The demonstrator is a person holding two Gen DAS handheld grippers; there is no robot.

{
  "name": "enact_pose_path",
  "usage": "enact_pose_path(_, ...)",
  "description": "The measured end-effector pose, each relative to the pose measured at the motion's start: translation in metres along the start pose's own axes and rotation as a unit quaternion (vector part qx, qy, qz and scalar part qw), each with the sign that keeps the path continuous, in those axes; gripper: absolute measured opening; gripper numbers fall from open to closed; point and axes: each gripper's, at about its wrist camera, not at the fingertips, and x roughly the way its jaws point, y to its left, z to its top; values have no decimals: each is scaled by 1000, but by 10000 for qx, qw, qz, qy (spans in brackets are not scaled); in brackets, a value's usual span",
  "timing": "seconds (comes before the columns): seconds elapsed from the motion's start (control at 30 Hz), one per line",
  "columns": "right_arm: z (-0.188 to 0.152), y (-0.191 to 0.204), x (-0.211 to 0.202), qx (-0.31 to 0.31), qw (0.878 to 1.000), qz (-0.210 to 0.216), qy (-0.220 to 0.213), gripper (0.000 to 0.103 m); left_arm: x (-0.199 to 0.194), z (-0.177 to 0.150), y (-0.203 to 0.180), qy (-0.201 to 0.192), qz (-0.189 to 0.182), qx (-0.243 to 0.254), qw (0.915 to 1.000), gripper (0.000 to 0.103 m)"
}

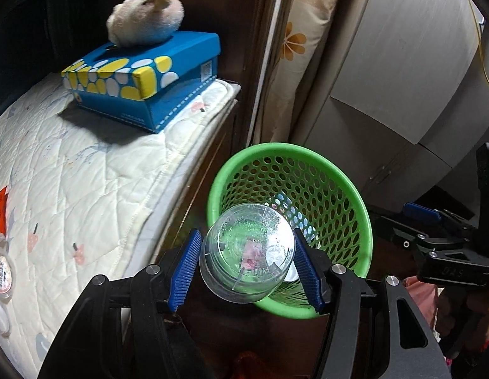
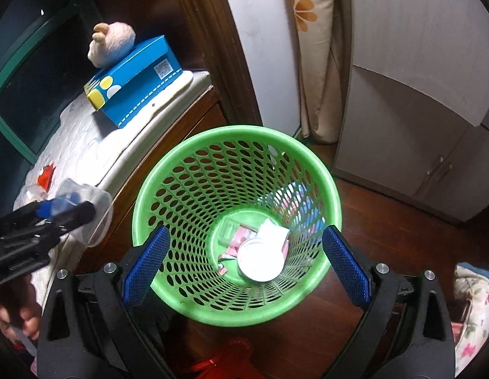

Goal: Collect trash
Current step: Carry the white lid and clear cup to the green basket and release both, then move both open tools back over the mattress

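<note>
In my left claw [image 1: 247, 267] I pinch a clear plastic cup [image 1: 246, 252] by its sides, its blue pads pressed against the wall on either side. The cup lies tilted, its round end facing the camera, and it hangs just short of the near rim of the green mesh wastebasket [image 1: 292, 154], which stands on the dark wooden floor beside the bed. My right claw [image 2: 244, 271] is spread wide with nothing between its pads, hovering above the basket so that its fingers frame the opening.

In the right wrist view the cup sits to the left of the basket, outside the rim and over the edge of the quilted mattress [image 2: 74, 145]. Trash already lies at the basket's bottom: a round white lid [image 2: 260, 260], crumpled paper and scraps.

To finish this step well, I judge the cup should travel further over the opening, clear of the rim, before the pads part, so it drops inside rather than glancing off the edge. More litter seems to remain on the mattress.
</note>
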Motion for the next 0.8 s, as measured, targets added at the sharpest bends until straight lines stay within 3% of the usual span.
enact_pose_path(0.5,-8,-31,-2,390,9992,-2,-93,96,74,4,-42,655,26,371,9972,57)
enact_pose_path(0.6,-9,-35,-3,456,9989,13,-108,96,81,5,-42,740,8,320,9967,68)
enact_pose_path(0.8,-11,-38,-5,530,9985,38,-136,96,81,2,-39,721,-56,238,9971,68)
